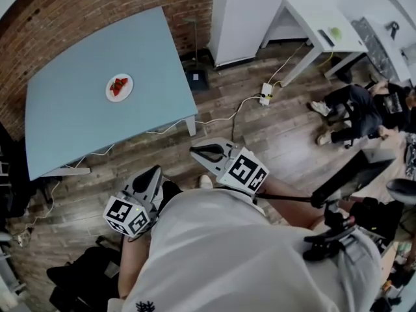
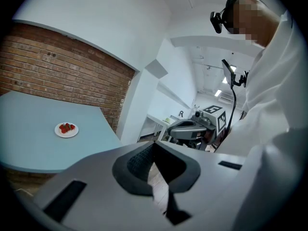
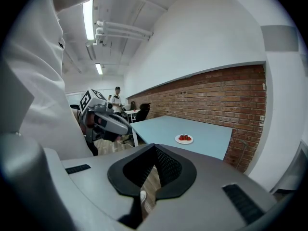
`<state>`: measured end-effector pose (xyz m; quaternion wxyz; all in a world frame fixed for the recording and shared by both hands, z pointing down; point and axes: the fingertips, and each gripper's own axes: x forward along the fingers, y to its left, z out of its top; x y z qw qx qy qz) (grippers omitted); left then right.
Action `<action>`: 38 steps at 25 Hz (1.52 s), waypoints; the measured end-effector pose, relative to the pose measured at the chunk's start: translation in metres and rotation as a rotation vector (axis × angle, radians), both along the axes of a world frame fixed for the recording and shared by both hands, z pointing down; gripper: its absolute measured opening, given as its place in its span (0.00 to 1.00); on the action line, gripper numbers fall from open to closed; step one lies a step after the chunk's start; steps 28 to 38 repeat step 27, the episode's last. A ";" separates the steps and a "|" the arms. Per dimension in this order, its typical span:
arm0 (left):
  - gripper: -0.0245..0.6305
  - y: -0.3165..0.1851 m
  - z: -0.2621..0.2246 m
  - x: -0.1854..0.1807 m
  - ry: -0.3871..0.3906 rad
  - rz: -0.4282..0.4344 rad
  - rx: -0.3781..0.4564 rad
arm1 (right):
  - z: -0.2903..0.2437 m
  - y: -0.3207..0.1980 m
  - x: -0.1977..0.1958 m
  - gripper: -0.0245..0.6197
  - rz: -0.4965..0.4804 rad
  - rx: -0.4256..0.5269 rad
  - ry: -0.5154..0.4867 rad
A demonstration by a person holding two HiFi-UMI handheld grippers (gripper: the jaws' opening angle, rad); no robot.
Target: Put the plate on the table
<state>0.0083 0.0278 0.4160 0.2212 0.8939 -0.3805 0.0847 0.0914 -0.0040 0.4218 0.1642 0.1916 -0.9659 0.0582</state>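
The plate rests on the blue worktop, well apart from both of your tools. In the head view it lies at about 10 o'clock from your body. It is white and round and carries a small heap of red fruit. It sits toward the far middle of the worktop, away from every edge, with nothing else beside it.

Your left hand-held gripper is low in front of you, at about 11 o'clock from your chest. Its jaws are pressed together at the tips and nothing is between them. In its own view the plate shows far off at 9 o'clock.

Your right hand-held gripper is just beside the left one, at about 12 o'clock and a little further forward. Its jaws also meet at the tips with nothing held. In its own view the plate sits on the worktop at about 1 o'clock past the jaw tips.

Both tools hang over the wooden floor, short of the worktop's near edge. A brick wall runs behind the worktop. A white power strip with a cable lies on the floor at 1 o'clock. A white desk stands further off at 2 o'clock, and a seated person is at 3 o'clock.
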 end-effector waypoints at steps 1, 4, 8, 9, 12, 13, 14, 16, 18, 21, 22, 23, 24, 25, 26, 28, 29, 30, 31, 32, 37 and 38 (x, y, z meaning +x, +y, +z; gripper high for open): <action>0.04 0.000 0.001 0.000 -0.003 0.002 0.004 | 0.000 0.000 0.000 0.05 0.000 -0.001 -0.002; 0.04 0.000 0.002 -0.001 -0.024 -0.002 0.011 | 0.000 -0.001 -0.002 0.05 -0.006 0.003 0.001; 0.04 0.003 0.002 -0.009 -0.026 -0.023 0.012 | 0.000 0.000 -0.007 0.05 -0.028 0.019 0.013; 0.04 0.005 0.003 -0.012 -0.028 -0.028 0.010 | -0.001 0.000 -0.008 0.05 -0.029 0.020 0.010; 0.04 0.007 0.007 -0.019 -0.033 -0.035 0.004 | -0.003 0.000 -0.010 0.05 -0.024 0.016 0.000; 0.04 0.006 0.008 -0.019 -0.032 -0.036 0.004 | -0.002 0.000 -0.010 0.05 -0.024 0.015 0.000; 0.04 0.006 0.010 -0.019 -0.029 -0.034 0.006 | -0.001 0.000 -0.010 0.05 -0.025 0.013 0.002; 0.04 0.006 0.012 -0.018 -0.024 -0.032 0.006 | 0.001 0.002 -0.010 0.05 -0.030 0.010 0.006; 0.04 0.006 0.012 -0.017 -0.028 -0.029 0.001 | 0.001 0.003 -0.011 0.05 -0.031 0.007 0.006; 0.04 0.004 0.014 -0.014 -0.027 -0.022 -0.002 | 0.002 0.002 -0.009 0.05 -0.027 0.005 0.009; 0.04 0.004 0.015 -0.014 -0.026 -0.020 -0.004 | 0.003 0.001 -0.008 0.05 -0.026 0.004 0.011; 0.04 0.004 0.016 -0.014 -0.027 -0.021 -0.008 | 0.004 0.001 -0.008 0.05 -0.026 0.003 0.012; 0.04 0.003 0.016 -0.014 -0.030 -0.024 -0.014 | 0.005 0.002 -0.009 0.05 -0.026 0.002 0.012; 0.04 0.003 0.015 -0.015 -0.034 -0.029 -0.021 | 0.007 0.002 -0.009 0.05 -0.028 0.001 0.013; 0.04 0.003 0.015 -0.016 -0.037 -0.033 -0.027 | 0.008 0.002 -0.010 0.05 -0.030 0.001 0.014; 0.04 0.002 0.015 -0.017 -0.040 -0.038 -0.033 | 0.009 0.001 -0.011 0.05 -0.032 0.001 0.015; 0.04 0.002 0.015 -0.017 -0.040 -0.038 -0.033 | 0.009 0.001 -0.011 0.05 -0.032 0.001 0.015; 0.04 0.002 0.015 -0.017 -0.040 -0.038 -0.033 | 0.009 0.001 -0.011 0.05 -0.032 0.001 0.015; 0.04 0.002 0.015 -0.017 -0.040 -0.038 -0.033 | 0.009 0.001 -0.011 0.05 -0.032 0.001 0.015; 0.04 0.002 0.015 -0.017 -0.040 -0.038 -0.033 | 0.009 0.001 -0.011 0.05 -0.032 0.001 0.015; 0.04 0.002 0.015 -0.017 -0.040 -0.038 -0.033 | 0.009 0.001 -0.011 0.05 -0.032 0.001 0.015; 0.04 0.002 0.015 -0.017 -0.040 -0.038 -0.033 | 0.009 0.001 -0.011 0.05 -0.032 0.001 0.015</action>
